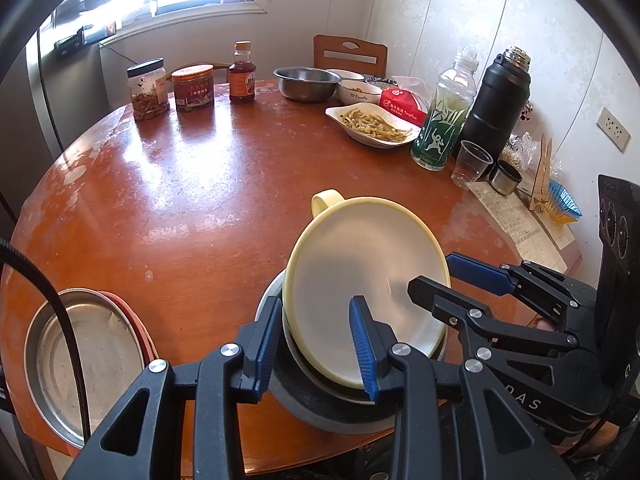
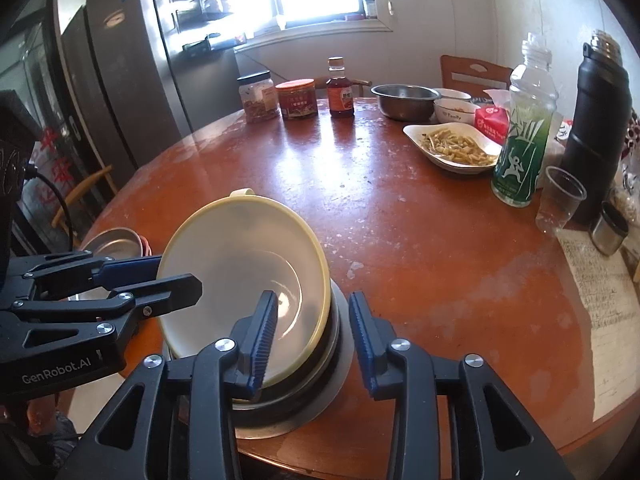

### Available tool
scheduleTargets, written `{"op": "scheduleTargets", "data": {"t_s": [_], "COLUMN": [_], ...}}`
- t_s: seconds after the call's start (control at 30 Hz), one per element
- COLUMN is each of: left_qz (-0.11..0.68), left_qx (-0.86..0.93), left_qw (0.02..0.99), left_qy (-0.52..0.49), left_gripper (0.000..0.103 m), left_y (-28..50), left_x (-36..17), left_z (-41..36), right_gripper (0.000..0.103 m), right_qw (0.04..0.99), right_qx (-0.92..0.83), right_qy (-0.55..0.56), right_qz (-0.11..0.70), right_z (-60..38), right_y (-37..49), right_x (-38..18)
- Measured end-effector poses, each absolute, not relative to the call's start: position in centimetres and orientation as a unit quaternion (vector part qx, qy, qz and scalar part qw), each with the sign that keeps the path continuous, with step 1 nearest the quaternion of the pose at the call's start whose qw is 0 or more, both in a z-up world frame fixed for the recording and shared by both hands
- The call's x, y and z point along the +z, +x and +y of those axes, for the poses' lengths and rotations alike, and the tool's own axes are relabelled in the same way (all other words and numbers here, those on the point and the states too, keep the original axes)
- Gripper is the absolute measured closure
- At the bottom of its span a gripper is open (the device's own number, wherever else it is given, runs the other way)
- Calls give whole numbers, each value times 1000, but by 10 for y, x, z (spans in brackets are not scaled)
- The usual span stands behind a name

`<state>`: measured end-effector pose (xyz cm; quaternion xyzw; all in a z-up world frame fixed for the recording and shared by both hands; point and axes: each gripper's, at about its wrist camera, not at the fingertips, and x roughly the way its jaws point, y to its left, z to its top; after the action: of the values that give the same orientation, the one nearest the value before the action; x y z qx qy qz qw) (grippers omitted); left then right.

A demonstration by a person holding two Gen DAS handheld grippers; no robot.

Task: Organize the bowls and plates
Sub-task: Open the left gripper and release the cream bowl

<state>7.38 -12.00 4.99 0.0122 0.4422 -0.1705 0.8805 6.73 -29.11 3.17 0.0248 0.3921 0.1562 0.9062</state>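
Gripping the near rim of the yellow bowl with my left claw, I have its jaws nearly closed on the bowl's wall. It sits tilted in a grey bowl at the near edge of the counter. My right claw stands apart, one finger inside the yellow bowl, one outside, neither pressing. A metal plate lies to the left.

Left hand-held gripper clamped, right hand-held gripper parted
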Motion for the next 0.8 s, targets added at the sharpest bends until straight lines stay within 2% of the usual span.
{"op": "scheduleTargets", "data": {"t_s": [0.23,0.5,0.67,0.8], "left_qz": [442,428,422,422], "left_qx": [-168,-164,-156,-152], "left_qw": [881,889,893,894], "left_qy": [3,-8,-9,-12], "left_gripper": [68,61,52,51], "left_y": [74,70,65,61], "left_x": [51,60,67,69], "left_z": [-115,-107,-101,-97], "right_gripper": [49,42,34,32], "right_qw": [907,909,913,914], "right_qx": [151,142,133,129], "right_qy": [32,36,45,52], "right_qz": [393,391,384,382], "right_z": [-292,-296,-304,-309], "right_y": [67,67,66,64], "right_x": [33,36,41,44]}}
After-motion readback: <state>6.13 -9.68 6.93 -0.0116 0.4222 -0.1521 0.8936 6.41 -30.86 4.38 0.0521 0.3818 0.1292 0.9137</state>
